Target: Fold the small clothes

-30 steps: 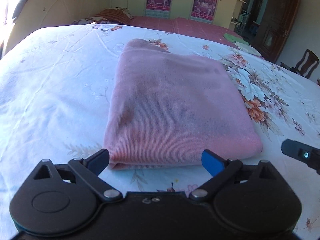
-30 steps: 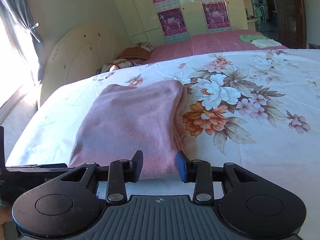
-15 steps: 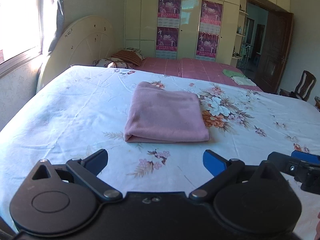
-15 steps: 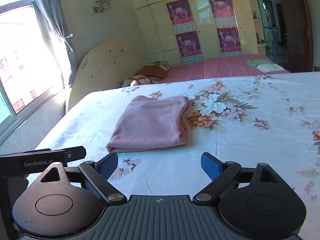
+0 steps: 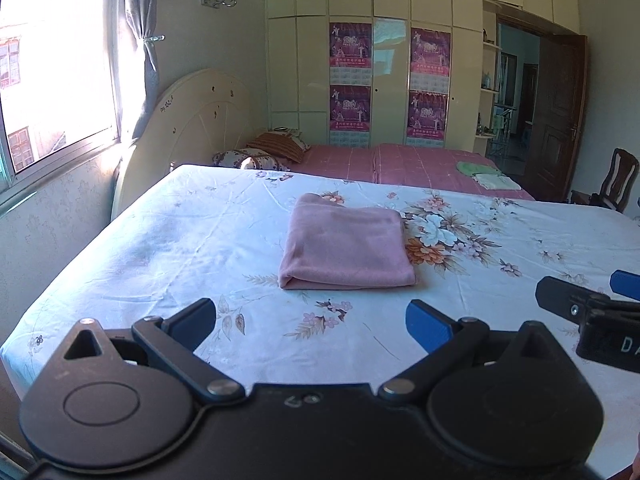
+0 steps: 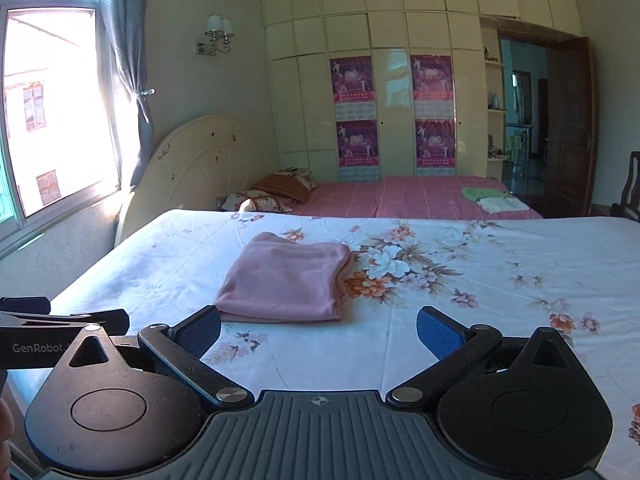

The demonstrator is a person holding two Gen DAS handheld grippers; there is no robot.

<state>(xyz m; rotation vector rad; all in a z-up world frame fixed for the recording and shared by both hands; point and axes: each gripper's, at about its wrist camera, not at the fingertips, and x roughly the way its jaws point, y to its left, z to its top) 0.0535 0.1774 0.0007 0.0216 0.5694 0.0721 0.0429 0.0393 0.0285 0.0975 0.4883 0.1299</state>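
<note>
left wrist view: my left gripper (image 5: 311, 318) stands wide open with nothing between its fingers, held above the near part of the floral bed sheet (image 5: 168, 248). the pink folded garment (image 5: 346, 252) lies flat on the sheet, well apart from the fingers, further off and centred. my right gripper (image 5: 588, 292) shows at the right edge.

right wrist view: my right gripper (image 6: 319, 330) has its jaws opening, spread wide and empty. the pink folded garment (image 6: 286, 278) rests beyond, left of centre, beside the printed flowers.

Folded pink cloth (image 5: 346, 248) soft, matt knit; floral sheet (image 5: 180, 248) smooth cotton (creased); wardrobe (image 5: 392, 60) glossy.
</note>
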